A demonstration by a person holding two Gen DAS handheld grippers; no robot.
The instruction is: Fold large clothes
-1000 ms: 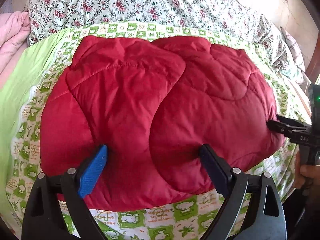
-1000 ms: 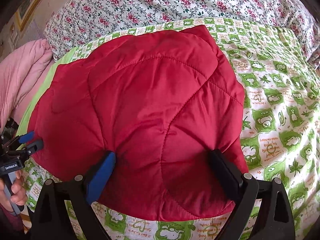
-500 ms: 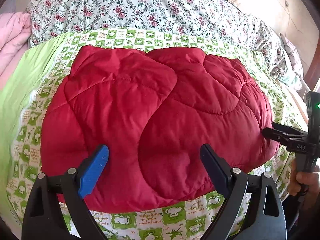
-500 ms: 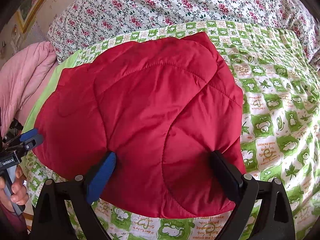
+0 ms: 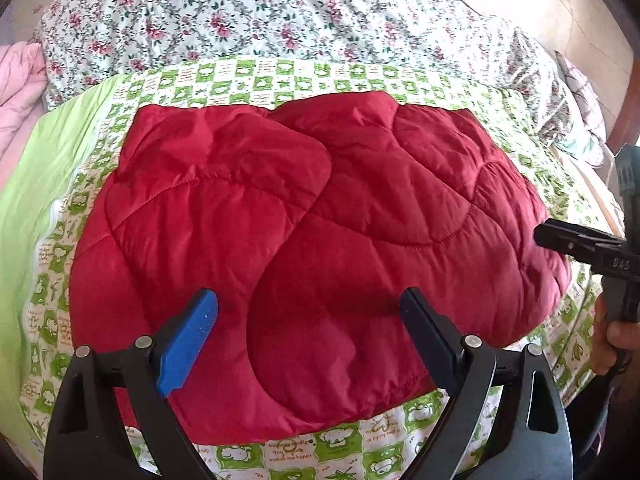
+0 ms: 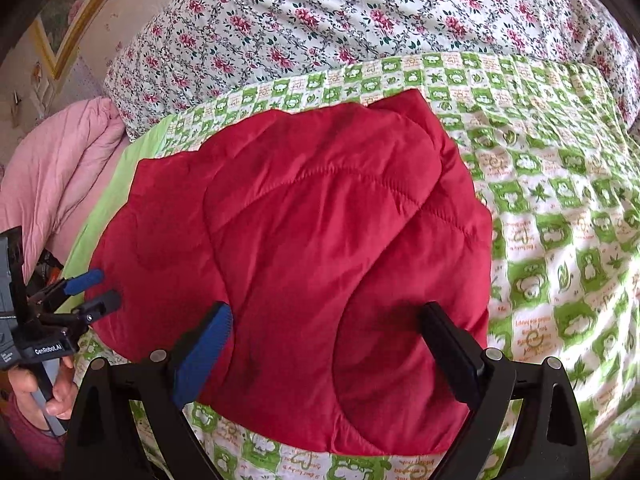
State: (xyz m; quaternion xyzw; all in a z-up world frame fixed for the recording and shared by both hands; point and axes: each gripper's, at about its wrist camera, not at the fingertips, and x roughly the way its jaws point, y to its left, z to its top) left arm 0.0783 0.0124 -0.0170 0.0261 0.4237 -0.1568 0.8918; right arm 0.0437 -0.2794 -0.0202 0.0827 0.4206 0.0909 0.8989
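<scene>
The red quilted jacket point(image 5: 312, 248) lies folded into a rounded bundle on the green-and-white patterned bedspread point(image 5: 280, 76) of the bed; its near edge sits between the fingers of both tools; the left hand-held gripper point(image 5: 308, 340) stands wide apart above that edge, holding nothing; the right hand-held gripper point(image 6: 326, 352) is likewise spread wide and empty; a floral quilt point(image 6: 340, 20) lies beyond, and a pink blanket point(image 6: 52, 176) lies to the left.

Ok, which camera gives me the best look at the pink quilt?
The right wrist view: the pink quilt shows as a large bunched mass left of the red jacket. The left wrist view catches only a sliver of it at the left edge.
</scene>
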